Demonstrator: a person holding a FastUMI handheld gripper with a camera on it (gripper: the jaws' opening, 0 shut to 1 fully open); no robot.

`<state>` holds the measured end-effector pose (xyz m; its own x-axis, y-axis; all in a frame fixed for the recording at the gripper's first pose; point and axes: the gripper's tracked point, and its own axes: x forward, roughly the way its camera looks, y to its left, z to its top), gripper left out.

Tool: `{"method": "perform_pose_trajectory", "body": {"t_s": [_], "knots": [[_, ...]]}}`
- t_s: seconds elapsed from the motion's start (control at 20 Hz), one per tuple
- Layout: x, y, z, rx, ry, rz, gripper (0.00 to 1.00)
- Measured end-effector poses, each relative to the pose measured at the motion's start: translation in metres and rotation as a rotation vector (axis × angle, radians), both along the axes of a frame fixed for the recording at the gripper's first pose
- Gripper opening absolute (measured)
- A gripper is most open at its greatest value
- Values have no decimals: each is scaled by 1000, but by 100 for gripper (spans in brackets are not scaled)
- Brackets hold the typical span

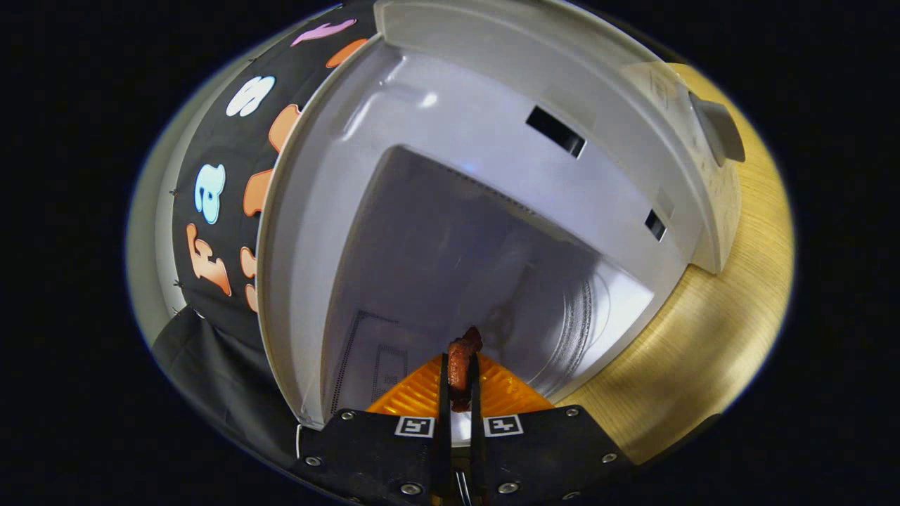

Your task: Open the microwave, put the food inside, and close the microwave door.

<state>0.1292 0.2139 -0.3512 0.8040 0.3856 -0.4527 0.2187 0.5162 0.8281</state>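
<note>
Currently, in the gripper view, the gripper (459, 383) has its fingers (444, 393) drawn nearly together, both pressing on a small reddish-brown piece of food (460, 365), which stands upright between them with its top poking out just above the tips. The food is held at the mouth of the microwave (492, 105), whose door is open so that the pale cavity (436, 253) is exposed directly ahead of the fingers. A round glass turntable (598, 316) lies on the cavity floor beyond the food. Two dark latch slots (555, 131) show on the front frame beside the opening, with a grey knob (717, 130) on the control panel further along. The microwave sits on a light wooden tabletop (731, 309).
</note>
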Motion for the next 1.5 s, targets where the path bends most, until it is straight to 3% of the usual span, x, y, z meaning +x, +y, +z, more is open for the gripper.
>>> {"method": "perform_pose_trajectory", "body": {"t_s": [0.25, 0.65, 1.05, 1.15, 1.25, 1.3, 1.4, 1.5], "knots": [[9, -3, -12, -70, -3, -62, 11], [-6, 33, -10, -33, 21, -45, 12], [4, 40, -26, -24, 90, -118, 16], [-1, 37, -28, -40, 109, -102, 30], [-11, 34, -30, -62, 142, -66, 59], [-15, 31, -26, -52, 146, -54, 85], [-27, 23, -15, -75, 133, -23, 94], [-41, 19, 6, -99, 102, 15, 95]]}}
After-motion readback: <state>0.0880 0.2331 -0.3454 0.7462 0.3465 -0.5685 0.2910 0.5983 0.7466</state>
